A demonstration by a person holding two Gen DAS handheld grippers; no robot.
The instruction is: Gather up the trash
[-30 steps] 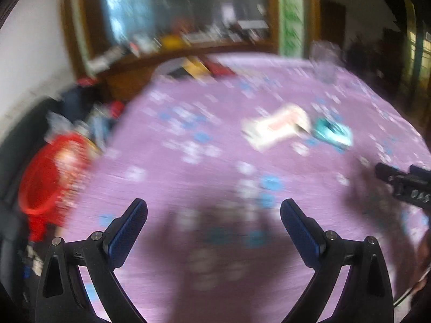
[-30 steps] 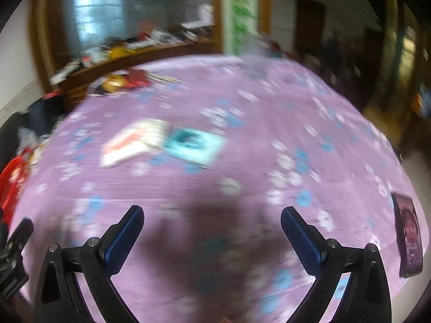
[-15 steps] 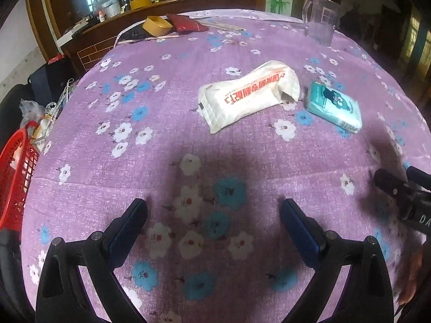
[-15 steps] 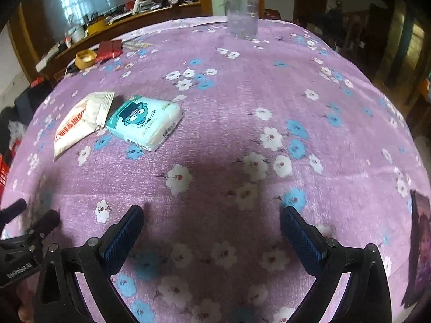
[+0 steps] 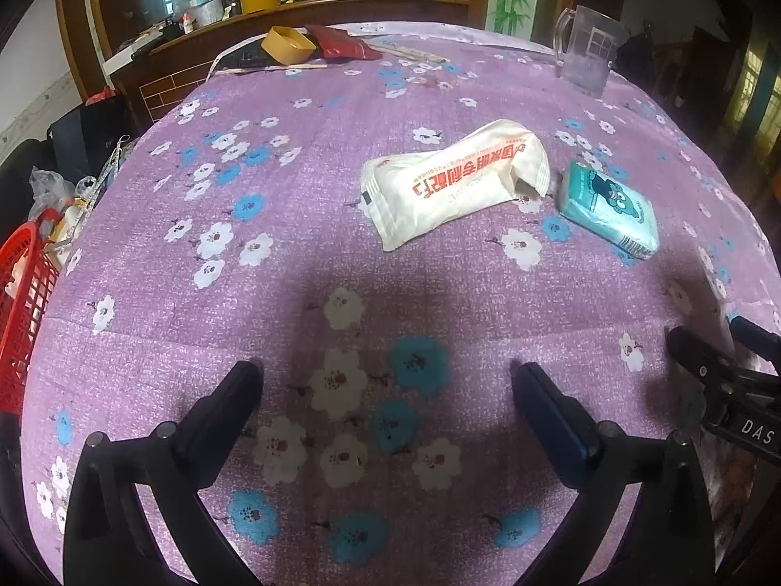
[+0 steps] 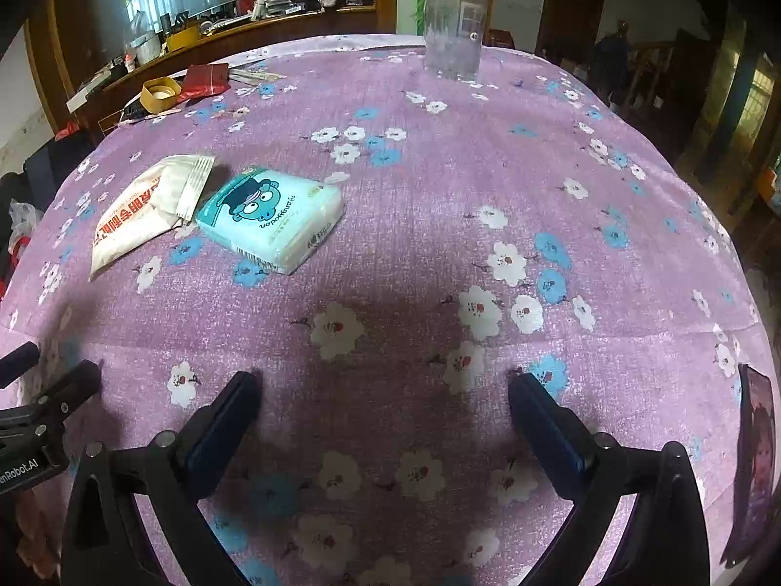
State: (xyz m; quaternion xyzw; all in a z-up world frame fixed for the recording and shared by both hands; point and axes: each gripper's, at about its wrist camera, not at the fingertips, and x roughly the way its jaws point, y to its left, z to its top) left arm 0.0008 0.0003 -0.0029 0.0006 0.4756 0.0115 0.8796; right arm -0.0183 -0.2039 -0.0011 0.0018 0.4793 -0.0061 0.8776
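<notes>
An empty white wrapper (image 5: pixel 454 180) (image 6: pixel 146 205) with red print lies flat on the purple flowered tablecloth (image 5: pixel 293 244). A teal tissue pack (image 5: pixel 607 210) (image 6: pixel 271 217) rests just to its right, touching its torn end. My left gripper (image 5: pixel 385 381) hovers open over the cloth, well short of the wrapper. My right gripper (image 6: pixel 383 390) is open too, nearer the table's front edge, with the tissue pack up and to its left. Nothing sits between either pair of fingers. The tips of the right gripper (image 5: pixel 722 346) show at the left wrist view's right edge.
A clear plastic jug (image 5: pixel 585 53) (image 6: pixel 454 34) stands at the far side. A yellow tape roll (image 5: pixel 288 44) and a red packet (image 5: pixel 341 44) lie at the far left edge. A red basket (image 5: pixel 24 303) sits below the table's left side. A phone (image 6: pixel 754 464) lies at the right edge.
Both views swung down and steadied from a blurred sweep. The wrapper and tissue pack now appear closer. Both grippers stayed open.
</notes>
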